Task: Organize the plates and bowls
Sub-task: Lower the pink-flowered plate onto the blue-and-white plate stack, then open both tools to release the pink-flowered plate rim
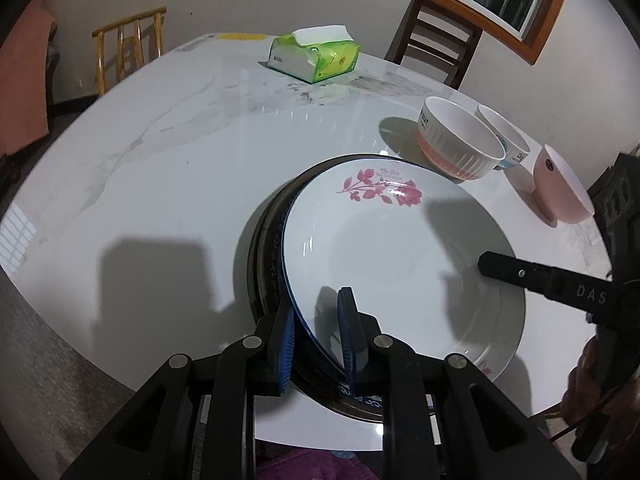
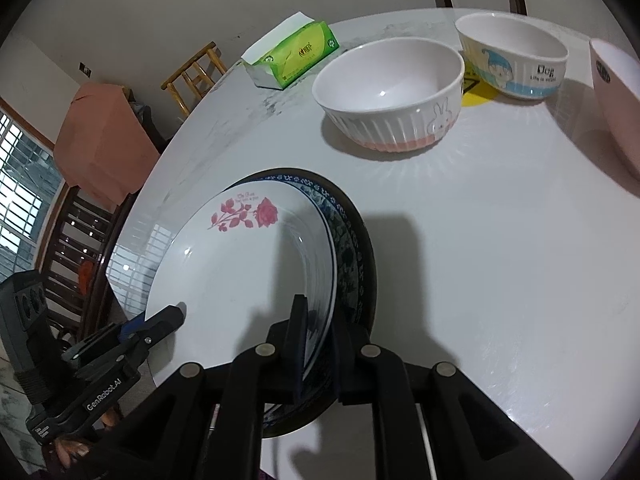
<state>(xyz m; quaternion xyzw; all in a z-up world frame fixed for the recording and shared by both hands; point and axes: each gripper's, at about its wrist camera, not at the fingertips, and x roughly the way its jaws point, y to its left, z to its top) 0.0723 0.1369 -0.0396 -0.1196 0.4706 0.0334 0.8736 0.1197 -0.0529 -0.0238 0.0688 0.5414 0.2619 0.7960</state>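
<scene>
A white plate with a pink rose (image 1: 392, 248) (image 2: 240, 264) rests on a dark blue-patterned plate (image 1: 272, 264) (image 2: 352, 256) at the table's near edge. My left gripper (image 1: 316, 320) is shut on the rose plate's rim. My right gripper (image 2: 320, 332) is shut on the opposite rim and shows in the left wrist view (image 1: 504, 268). Three bowls stand beyond: a ribbed pink-banded bowl (image 1: 456, 140) (image 2: 392, 92), a blue cartoon bowl (image 1: 508, 136) (image 2: 516, 56), and a pink bowl (image 1: 560, 184) (image 2: 620, 100).
A green tissue pack (image 1: 316, 56) (image 2: 292, 56) lies at the far side of the round white marble table (image 1: 180, 152) (image 2: 500, 240). Wooden chairs (image 1: 128, 44) stand around the table. A yellow sticker (image 2: 476, 92) lies between the bowls.
</scene>
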